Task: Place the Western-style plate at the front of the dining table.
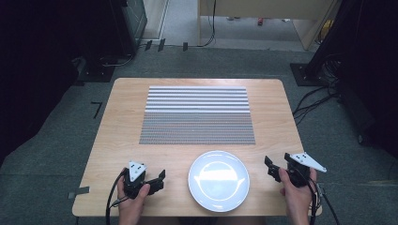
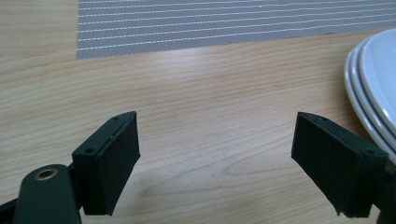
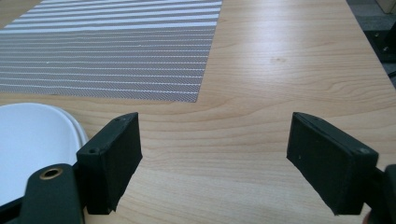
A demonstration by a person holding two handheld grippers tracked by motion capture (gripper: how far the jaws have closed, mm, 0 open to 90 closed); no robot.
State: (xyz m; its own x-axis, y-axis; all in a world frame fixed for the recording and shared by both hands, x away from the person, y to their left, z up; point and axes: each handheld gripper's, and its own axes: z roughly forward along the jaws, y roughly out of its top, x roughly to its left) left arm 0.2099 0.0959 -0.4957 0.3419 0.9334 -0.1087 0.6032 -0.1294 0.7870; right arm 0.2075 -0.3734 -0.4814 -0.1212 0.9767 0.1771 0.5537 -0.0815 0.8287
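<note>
A white round plate [image 1: 218, 180] lies on the wooden table [image 1: 122, 117] near its front edge, just below a grey striped placemat [image 1: 197, 115]. My left gripper [image 1: 157, 180] rests to the plate's left, jaws wide open with bare wood between them; the plate's rim [image 2: 369, 74] shows at the right of the left gripper view, the placemat [image 2: 224, 23] beyond. My right gripper [image 1: 274, 168] sits to the plate's right, also open and holding nothing. In the right gripper view the plate [image 3: 32, 135] is at the left and the placemat [image 3: 112, 51] farther off.
The table stands on grey carpet [image 1: 225, 61]. Dark equipment stands and cables [image 1: 324, 89] sit off the table's back corners. Bare wood [image 3: 289, 56] stretches to the right of the placemat.
</note>
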